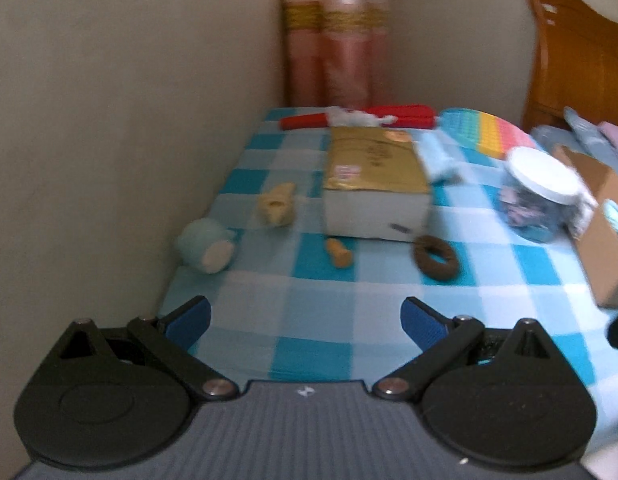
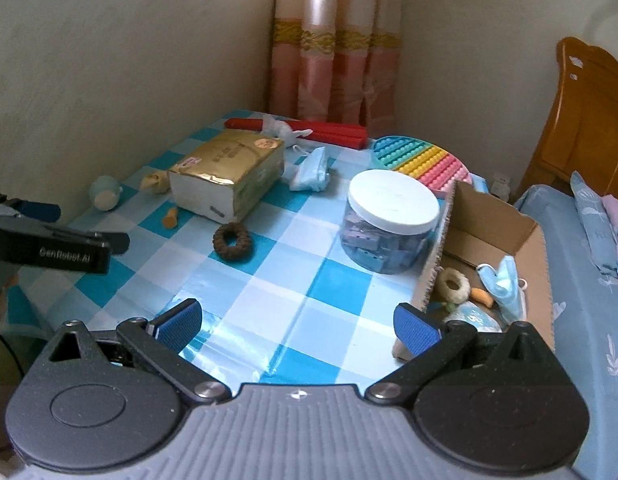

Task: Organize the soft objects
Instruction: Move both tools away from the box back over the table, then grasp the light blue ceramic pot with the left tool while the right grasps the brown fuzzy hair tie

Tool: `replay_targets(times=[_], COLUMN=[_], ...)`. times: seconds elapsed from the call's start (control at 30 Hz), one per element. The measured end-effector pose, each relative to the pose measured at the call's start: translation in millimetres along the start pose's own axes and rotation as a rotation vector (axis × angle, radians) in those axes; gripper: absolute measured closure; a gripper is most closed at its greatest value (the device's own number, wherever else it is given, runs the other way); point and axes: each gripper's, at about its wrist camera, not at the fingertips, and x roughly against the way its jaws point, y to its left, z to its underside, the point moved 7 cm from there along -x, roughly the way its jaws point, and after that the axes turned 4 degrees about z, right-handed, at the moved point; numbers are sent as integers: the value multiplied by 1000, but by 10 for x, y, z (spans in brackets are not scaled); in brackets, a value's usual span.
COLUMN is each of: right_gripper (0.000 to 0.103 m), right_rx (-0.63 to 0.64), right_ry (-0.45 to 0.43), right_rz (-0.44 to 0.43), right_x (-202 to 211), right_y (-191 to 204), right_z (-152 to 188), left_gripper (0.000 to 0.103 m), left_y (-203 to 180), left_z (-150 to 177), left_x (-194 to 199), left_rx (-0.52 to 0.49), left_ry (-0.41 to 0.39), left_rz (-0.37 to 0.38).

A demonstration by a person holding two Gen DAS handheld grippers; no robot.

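both wrist cams look fwd, low over checked table [image 1: 309,292] toward curtain corner; left view blurry, maybe nearer wall; both show tissue pack [image 2: 229,176].

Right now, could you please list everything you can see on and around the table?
tissue pack: 1, gold and white, far left of the table
brown ring: 1, dark brown, near the tissue pack
orange piece: 1, orange, left of the brown ring
yellow toy: 1, pale yellow, left of the tissue pack
round plush: 1, pale green, by the wall
face mask: 1, light blue, mid table
jar: 1, clear, white lid
bubble mat: 1, rainbow, far right
red roll: 1, red, far edge
cardboard box: 1, brown, right edge, holds small items
tablecloth: 1, blue and white checks
left gripper: 1, black, blue pads, open
right gripper: 1, black, blue pads, open
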Motion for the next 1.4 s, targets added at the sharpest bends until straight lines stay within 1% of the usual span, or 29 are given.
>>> replay_targets(times=[0.1, 0.2, 0.3, 0.53, 0.6, 0.7, 0.83, 0.87, 0.97, 1.13, 1.27, 1.4], right_gripper=[0, 0, 0, 0, 0, 0, 0, 0, 0, 0, 0, 0], right_rx=[13, 26, 53, 127, 142, 151, 143, 140, 133, 138, 139, 151], right_ry=[10, 28, 52, 89, 92, 99, 123, 129, 144, 158, 158, 156], right_rz=[-15, -36, -66, -130, -147, -172, -190, -193, -203, -212, -224, -228], right_x=[-71, -188, -337, -644, -711, -807, -964, -996, -1069, -1146, -1175, -1207], right_y=[56, 110, 200, 452, 504, 553, 565, 568, 569, 587, 611, 637], right_z=[-16, -21, -26, -49, -63, -84, -96, -96, -92, -92, -108, -120], left_gripper=[1, 1, 1, 1, 1, 1, 1, 3, 5, 14, 25, 37], left_y=[112, 182, 212, 313, 338, 342, 365, 383, 451, 536, 590, 647], left_z=[4, 17, 28, -26, -56, -97, -143, -148, -166, -205, -224, -224], left_x=[-74, -181, -269, -451, -501, -559, -639, -650, -697, -758, -790, -841], left_rx=[36, 66, 71, 94, 110, 126, 134, 146, 179, 222, 254, 300], left_ry=[-4, 15, 21, 14, 4, -10, -30, -38, -47, -65, -78, -71], left_rz=[-13, -32, -58, -157, -178, -183, -223, -233, -255, -288, -310, -314])
